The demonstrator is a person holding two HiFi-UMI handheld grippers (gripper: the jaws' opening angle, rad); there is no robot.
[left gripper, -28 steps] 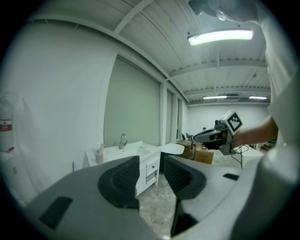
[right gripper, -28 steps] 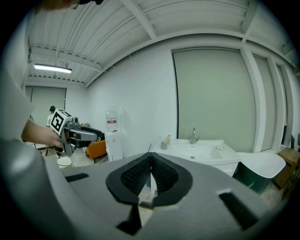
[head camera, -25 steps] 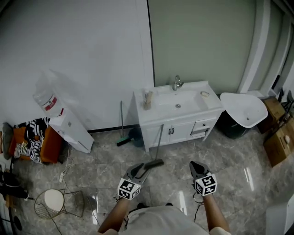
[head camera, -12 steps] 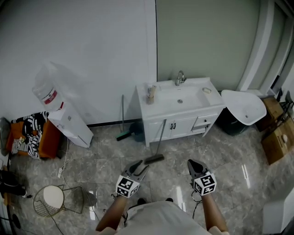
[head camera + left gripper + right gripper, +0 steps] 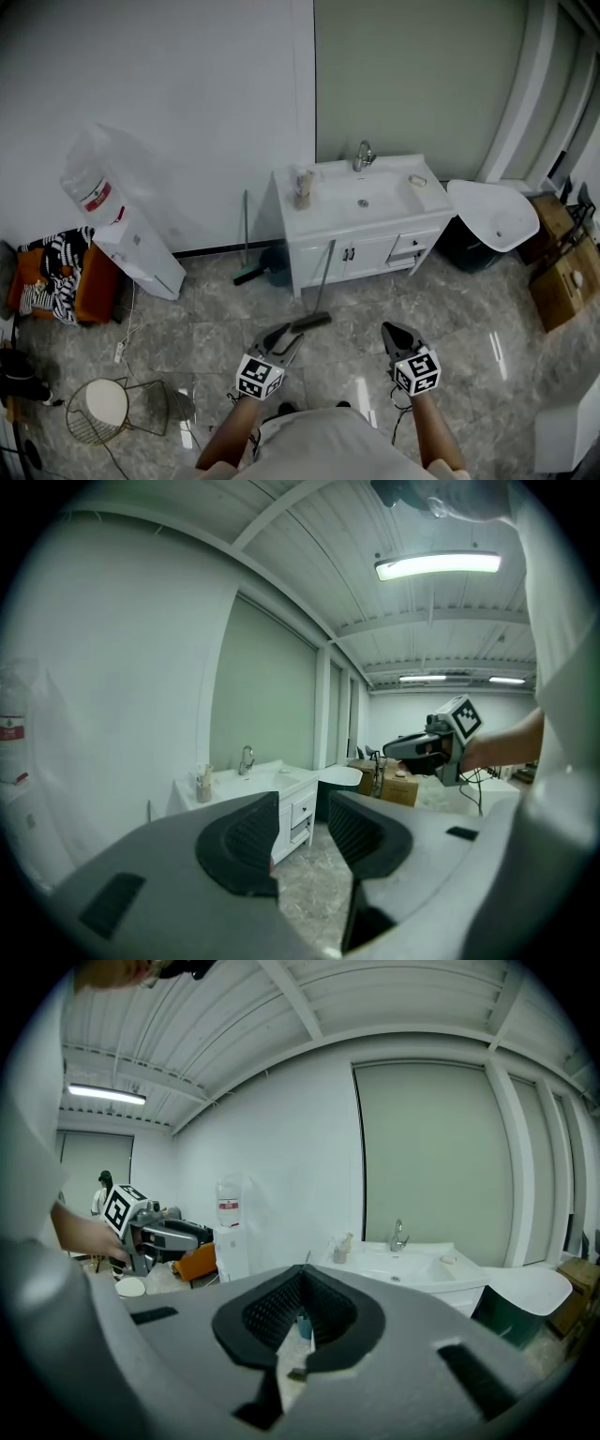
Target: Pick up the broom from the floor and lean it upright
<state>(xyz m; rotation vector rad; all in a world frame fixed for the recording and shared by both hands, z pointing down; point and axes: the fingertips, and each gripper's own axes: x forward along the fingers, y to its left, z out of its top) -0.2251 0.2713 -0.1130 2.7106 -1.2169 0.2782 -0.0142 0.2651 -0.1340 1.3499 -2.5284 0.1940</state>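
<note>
Now one broom [image 5: 322, 281] against vanity [image 5: 361, 261], two hand-held grippers [image 5: 284, 337] [image 5: 392, 330]

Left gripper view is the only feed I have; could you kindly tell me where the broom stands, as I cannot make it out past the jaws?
Observer: In the head view the broom leans with its handle against the front of the white vanity, its head down on the floor.
Operator: Thank you. Is the right gripper holding anything?
Observer: No. The right gripper view shows the right gripper with its jaws together and nothing between them.
Operator: Is there anything low on my left that I should mind?
Observer: Yes, a wire-framed stool sits on the floor, well to the left of the left gripper.
</note>
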